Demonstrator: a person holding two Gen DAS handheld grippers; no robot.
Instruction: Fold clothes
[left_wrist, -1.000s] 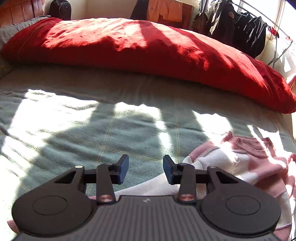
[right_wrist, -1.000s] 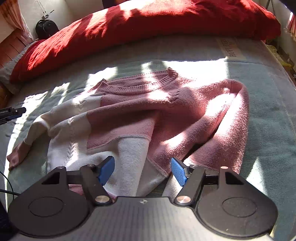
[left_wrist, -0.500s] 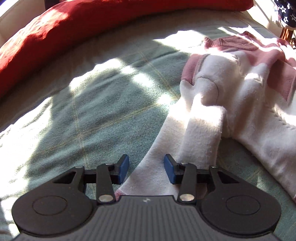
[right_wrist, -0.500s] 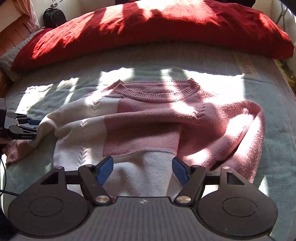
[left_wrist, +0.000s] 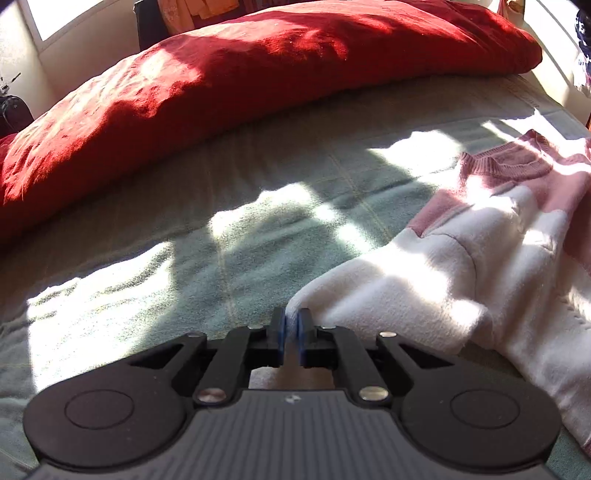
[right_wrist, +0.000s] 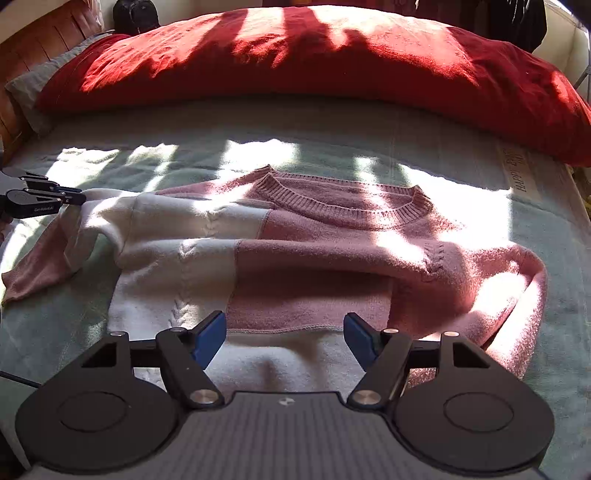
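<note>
A pink and white knit sweater (right_wrist: 317, 254) lies front up on the green bed cover, neck toward the red pillow. Its white left sleeve (left_wrist: 399, 295) runs out to the left. My left gripper (left_wrist: 291, 330) is shut on a fold of that sleeve and lifts it slightly; it also shows in the right wrist view (right_wrist: 75, 199) at the sleeve's upper edge. My right gripper (right_wrist: 284, 338) is open and empty, low over the sweater's white bottom hem. The pink right sleeve (right_wrist: 517, 314) lies folded down along the right side.
A long red pillow (right_wrist: 314, 59) lies across the far side of the bed. The green bed cover (left_wrist: 166, 266) stretches left of the sweater, in sun and shadow. A dark bag (right_wrist: 135, 14) and hanging clothes stand behind the bed.
My left gripper has closed on the white sleeve and raised it. My right gripper has drawn back a little toward the hem and stays open.
</note>
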